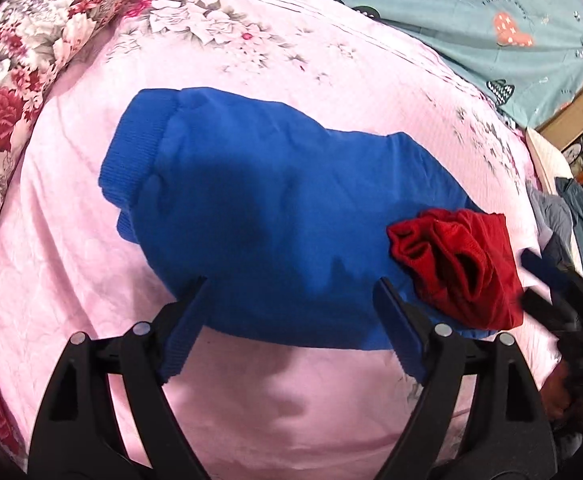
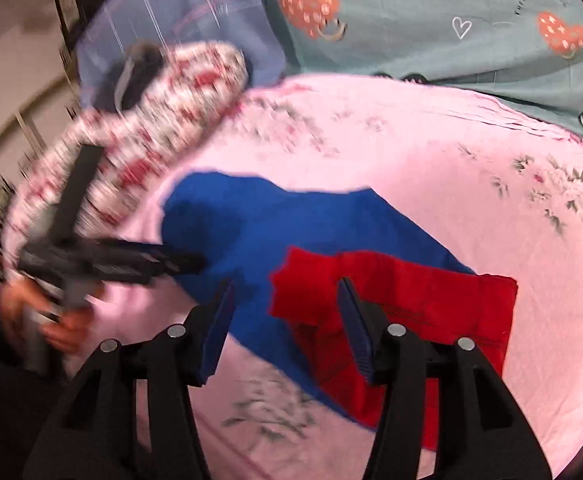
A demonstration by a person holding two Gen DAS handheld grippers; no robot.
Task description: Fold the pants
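Blue pants lie on a pink bed sheet, their ribbed cuff at the far left and their red waistband bunched at the right. My left gripper is open and empty, hovering over the near edge of the pants. In the right wrist view the blue pants run left from the red waistband. My right gripper is open and empty, just above the waistband's left edge. The left gripper shows blurred at the left, over the leg.
A red-and-white floral quilt lies along the left of the bed. A teal sheet with hearts lies at the far side. Dark clothes are piled at the bed's right edge. The right wrist view is motion-blurred.
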